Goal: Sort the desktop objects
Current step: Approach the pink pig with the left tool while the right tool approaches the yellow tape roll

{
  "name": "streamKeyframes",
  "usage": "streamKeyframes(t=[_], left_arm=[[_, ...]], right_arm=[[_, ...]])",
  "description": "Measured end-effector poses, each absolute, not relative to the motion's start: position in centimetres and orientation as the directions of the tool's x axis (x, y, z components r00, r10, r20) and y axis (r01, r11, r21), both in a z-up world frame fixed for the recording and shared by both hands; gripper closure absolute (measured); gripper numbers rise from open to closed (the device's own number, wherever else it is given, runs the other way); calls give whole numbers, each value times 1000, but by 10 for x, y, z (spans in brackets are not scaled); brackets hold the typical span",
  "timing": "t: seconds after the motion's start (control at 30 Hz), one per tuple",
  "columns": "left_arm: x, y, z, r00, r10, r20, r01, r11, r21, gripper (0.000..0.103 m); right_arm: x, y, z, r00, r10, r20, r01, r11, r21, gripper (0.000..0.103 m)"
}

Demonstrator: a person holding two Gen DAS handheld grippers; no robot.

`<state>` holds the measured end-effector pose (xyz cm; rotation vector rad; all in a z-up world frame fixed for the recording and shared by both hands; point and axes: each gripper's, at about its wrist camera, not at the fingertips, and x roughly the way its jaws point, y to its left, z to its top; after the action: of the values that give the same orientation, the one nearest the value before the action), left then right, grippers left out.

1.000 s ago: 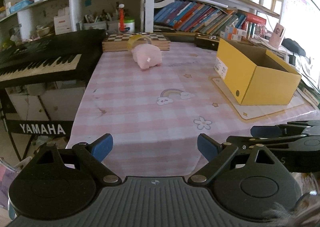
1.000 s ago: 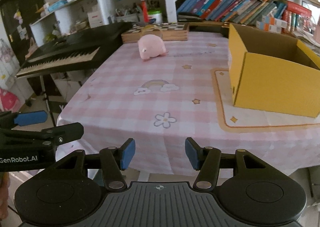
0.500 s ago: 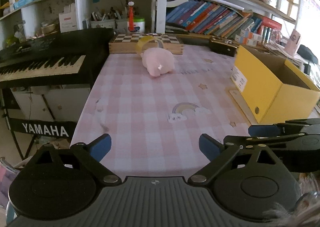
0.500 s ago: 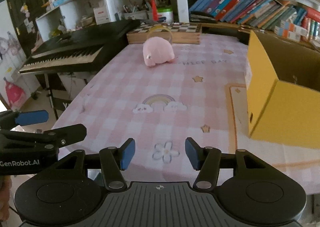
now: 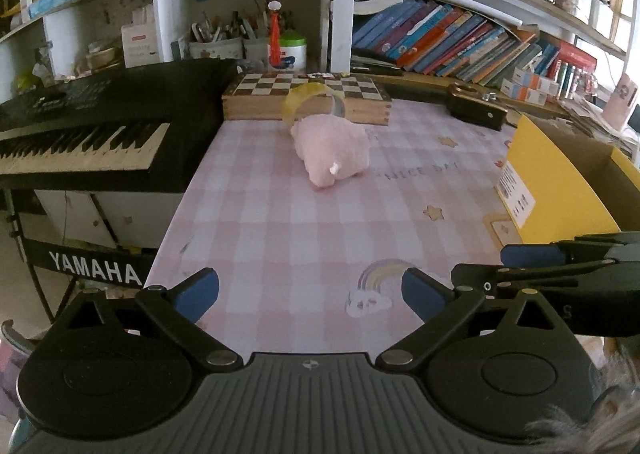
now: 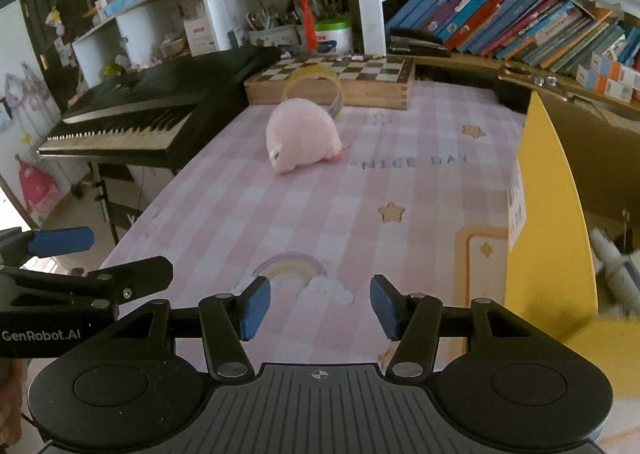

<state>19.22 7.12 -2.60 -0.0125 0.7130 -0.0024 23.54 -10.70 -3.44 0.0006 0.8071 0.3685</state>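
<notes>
Plainly, YAMAHA keyboard [image 5: 96, 142], "NICE DAY" tablecloth [image 6: 412, 163]

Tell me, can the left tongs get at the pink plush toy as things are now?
Probably yes. The left tongs are opening with nothing between them, and only bare tablecloth lies before the pink plush toy. It is still some way off.

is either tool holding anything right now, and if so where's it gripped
Nothing is held. The left tool is opening with only tablecloth between its pads, and the right tool is empty too. The pink plush lies untouched farther up the table.
</notes>
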Motion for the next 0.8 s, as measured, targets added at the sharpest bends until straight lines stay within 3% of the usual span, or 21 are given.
streamKeyframes(t=[0.43,0.53,0.8], left_arm=[[262,58,-27,767,38,-640,-18,999,38,2],[286,51,-30,776,45,-630,-10,998,58,0],[351,30,-49,778,57,-626,7,995,100,0]], right_arm=[[314,-129,-13,736,287,-612,-247,957,152,47],[329,-131,-8,753,289,-591,-245,957,156,39],[362,-130,-1,781,293,-551,-257,956,143,33]])
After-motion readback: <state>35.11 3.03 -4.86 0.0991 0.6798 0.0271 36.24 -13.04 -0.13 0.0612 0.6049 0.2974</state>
